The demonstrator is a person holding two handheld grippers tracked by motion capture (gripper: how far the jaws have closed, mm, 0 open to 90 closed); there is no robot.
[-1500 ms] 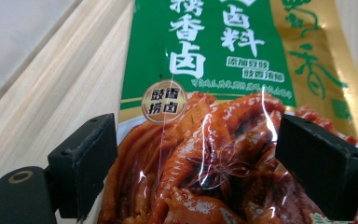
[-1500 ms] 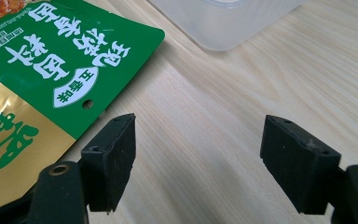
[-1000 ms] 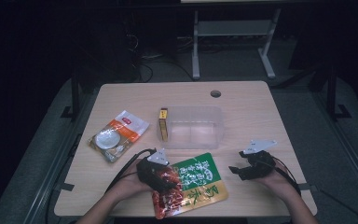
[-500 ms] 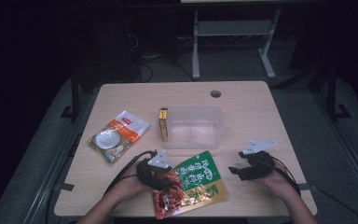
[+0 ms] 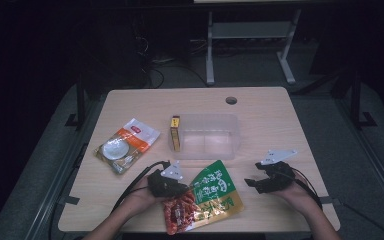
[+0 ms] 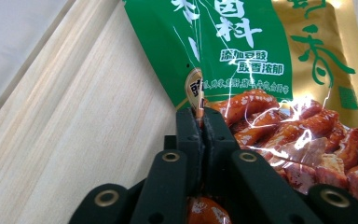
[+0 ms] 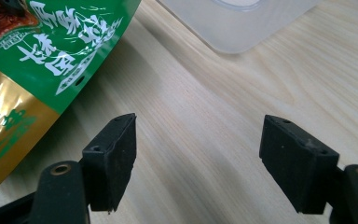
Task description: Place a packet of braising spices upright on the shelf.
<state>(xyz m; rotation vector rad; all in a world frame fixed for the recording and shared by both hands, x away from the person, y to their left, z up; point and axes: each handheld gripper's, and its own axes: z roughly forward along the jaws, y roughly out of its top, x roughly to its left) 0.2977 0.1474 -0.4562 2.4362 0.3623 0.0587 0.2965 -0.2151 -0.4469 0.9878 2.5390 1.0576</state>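
A green, gold and red food packet [image 5: 211,194] lies flat near the table's front edge. My left gripper [image 5: 180,189] is at its left side. Its jaws have just been closing and now pinch the packet's edge [image 6: 196,95] between the pads. The left gripper view shows the packet's green print [image 6: 242,42] and glossy red food picture close up. My right gripper [image 5: 254,183] rests to the right of the packet, open, with only bare table between its fingers [image 7: 114,154]. In the right gripper view the packet [image 7: 42,51] lies to the left of the gripper [image 7: 198,140].
A clear plastic container [image 5: 207,136] stands mid-table behind the packet, its corner [image 7: 242,23] just ahead of the right gripper. A yellow box [image 5: 175,132] stands at its left end. An orange and white packet [image 5: 126,146] lies at the left. A cable hole [image 5: 231,100] is at the back.
The left gripper's jaws have gone from wide open to shut on the packet's edge. Both hands have stayed in place and the right gripper is unchanged.
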